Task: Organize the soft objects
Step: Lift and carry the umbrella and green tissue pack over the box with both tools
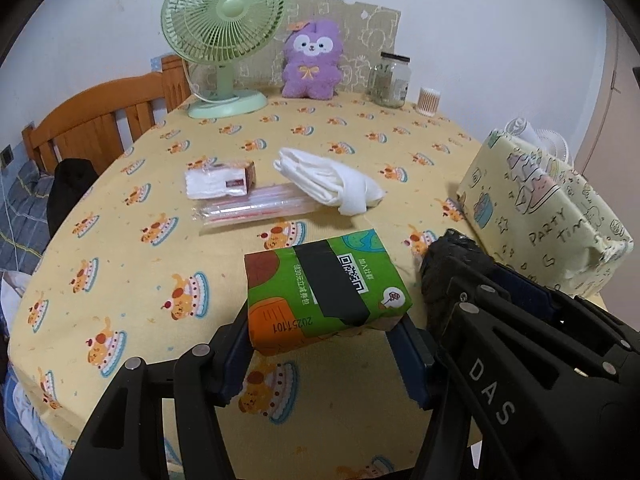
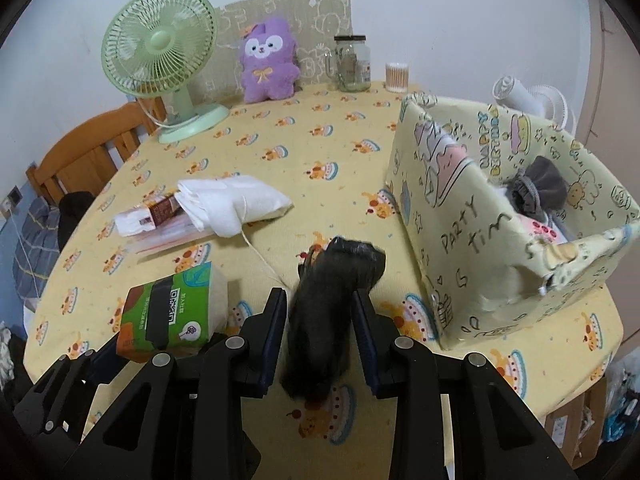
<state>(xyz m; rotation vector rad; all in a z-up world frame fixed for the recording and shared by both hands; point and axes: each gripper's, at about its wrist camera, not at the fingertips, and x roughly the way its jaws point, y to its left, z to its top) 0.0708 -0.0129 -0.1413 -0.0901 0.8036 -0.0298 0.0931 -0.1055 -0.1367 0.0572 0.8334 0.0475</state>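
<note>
Left gripper [image 1: 324, 344] clamps the green tissue pack [image 1: 326, 286] above the table [image 1: 120, 240]; right gripper [image 2: 320, 334] pinches a black furry bundle [image 2: 332, 300], beside the box [image 2: 460, 216].

Left view: I look down along my left gripper [image 1: 324, 344], close over the table [image 1: 132, 264], toward the fan [image 1: 224, 32].
Right view: same slant, beside it.
Shared: fan [image 2: 160, 52], box [image 2: 460, 216].
</note>
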